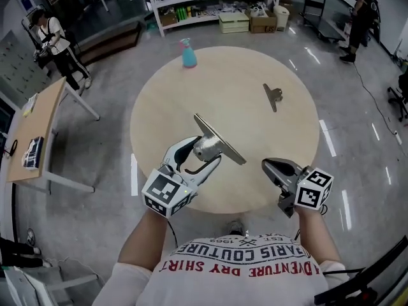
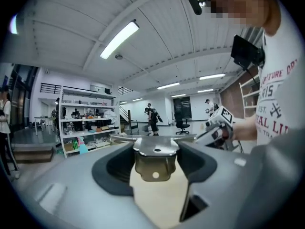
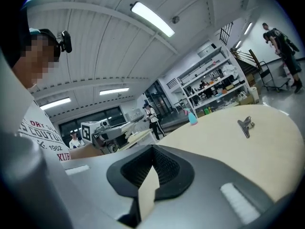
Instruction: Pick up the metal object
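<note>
The metal object [image 1: 217,140], a flat steel plate with a folded bracket, hangs tilted over the near side of the round table [image 1: 172,101]. My left gripper [image 1: 205,153] is shut on its bracket; in the left gripper view the bracket [image 2: 155,162] fills the gap between the jaws. My right gripper [image 1: 271,166] hovers over the table's near right edge, shut and empty, with only a thin slit between its jaws [image 3: 148,180]. It stands a short way right of the held object.
A second metal clip [image 1: 273,96] lies on the table's far right, also seen in the right gripper view [image 3: 245,125]. A blue spray bottle [image 1: 189,53] stands at the far edge. A side table [image 1: 38,129] is to the left, shelves and people beyond.
</note>
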`<state>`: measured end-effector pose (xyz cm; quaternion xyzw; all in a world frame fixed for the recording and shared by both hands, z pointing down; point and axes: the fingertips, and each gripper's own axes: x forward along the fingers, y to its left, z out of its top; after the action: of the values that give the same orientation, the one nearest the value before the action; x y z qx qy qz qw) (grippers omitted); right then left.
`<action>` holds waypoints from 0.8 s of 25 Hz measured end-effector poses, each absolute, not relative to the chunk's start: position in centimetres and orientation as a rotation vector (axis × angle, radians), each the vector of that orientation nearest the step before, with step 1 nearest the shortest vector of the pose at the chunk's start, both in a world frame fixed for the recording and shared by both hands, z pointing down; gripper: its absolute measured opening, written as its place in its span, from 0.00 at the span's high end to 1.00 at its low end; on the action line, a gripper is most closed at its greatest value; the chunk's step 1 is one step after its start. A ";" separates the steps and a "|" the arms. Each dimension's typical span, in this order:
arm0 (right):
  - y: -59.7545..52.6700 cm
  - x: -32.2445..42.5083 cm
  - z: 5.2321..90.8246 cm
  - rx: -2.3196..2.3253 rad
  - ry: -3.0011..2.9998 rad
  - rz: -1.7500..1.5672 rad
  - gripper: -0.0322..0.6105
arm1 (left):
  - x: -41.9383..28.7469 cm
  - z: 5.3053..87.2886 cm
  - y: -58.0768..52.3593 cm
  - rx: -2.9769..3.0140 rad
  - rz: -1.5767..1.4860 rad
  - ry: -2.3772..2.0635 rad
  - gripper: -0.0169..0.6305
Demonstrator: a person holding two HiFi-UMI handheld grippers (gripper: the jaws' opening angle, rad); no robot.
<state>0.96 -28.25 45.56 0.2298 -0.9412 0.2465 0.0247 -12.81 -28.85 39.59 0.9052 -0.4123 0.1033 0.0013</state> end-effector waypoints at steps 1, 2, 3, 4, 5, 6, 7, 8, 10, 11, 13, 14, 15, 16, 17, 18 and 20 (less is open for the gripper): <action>-27.9 0.7 45.0 0.703 -2.917 0.733 0.95 | -13.0 39.4 -28.4 2.836 0.314 -1.299 0.55; -27.5 0.5 44.6 0.698 -2.924 0.707 0.95 | -13.0 39.2 -27.9 2.832 0.298 -1.299 0.55; -27.3 0.4 44.1 0.695 -2.930 0.684 0.95 | -13.0 38.9 -27.4 2.832 0.282 -1.295 0.55; -27.0 0.3 43.7 0.694 -2.934 0.663 0.95 | -12.8 38.6 -27.0 2.835 0.270 -1.291 0.55; -26.8 0.3 43.3 0.696 -2.940 0.646 0.95 | -12.6 38.4 -26.7 2.841 0.265 -1.289 0.55; -26.6 0.2 43.0 0.698 -2.947 0.632 0.95 | -12.4 38.2 -26.3 2.848 0.265 -1.286 0.55; -26.4 0.2 42.7 0.700 -2.955 0.620 0.95 | -12.2 38.1 -26.0 2.853 0.265 -1.280 0.55; -26.2 0.1 42.4 0.702 -2.962 0.608 0.95 | -12.0 38.0 -25.7 2.857 0.266 -1.274 0.55; -25.9 -0.3 41.9 0.701 -2.975 0.577 0.95 | -11.7 38.1 -25.2 2.865 0.283 -1.270 0.55; -25.8 -0.5 41.6 0.700 -2.979 0.561 0.95 | -11.5 38.2 -24.9 2.869 0.299 -1.271 0.55; -25.5 -0.8 41.0 0.696 -2.984 0.530 0.95 | -11.3 38.4 -24.5 2.873 0.323 -1.274 0.55; -25.4 -1.0 40.8 0.695 -2.987 0.514 0.95 | -11.3 38.4 -24.3 2.871 0.328 -1.275 0.55; -25.3 -1.0 40.6 0.694 -2.989 0.495 0.95 | -11.4 38.4 -24.2 2.868 0.330 -1.277 0.55; -25.2 -1.1 40.4 0.693 -2.991 0.474 0.95 | -11.4 38.4 -24.1 2.865 0.332 -1.280 0.55; -25.1 -1.2 40.2 0.691 -2.992 0.450 0.95 | -11.5 38.3 -24.0 2.863 0.333 -1.284 0.55; -24.9 -1.3 40.0 0.690 -2.991 0.424 0.95 | -11.6 38.2 -24.0 2.860 0.334 -1.289 0.55; -24.6 -1.5 39.6 0.689 -2.993 0.387 0.95 | -11.8 38.2 -23.7 2.857 0.338 -1.298 0.55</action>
<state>-1.54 -24.57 39.59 0.2226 -0.9666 0.1248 0.0231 -11.82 -23.70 38.21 0.9052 -0.4111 0.1070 -0.0071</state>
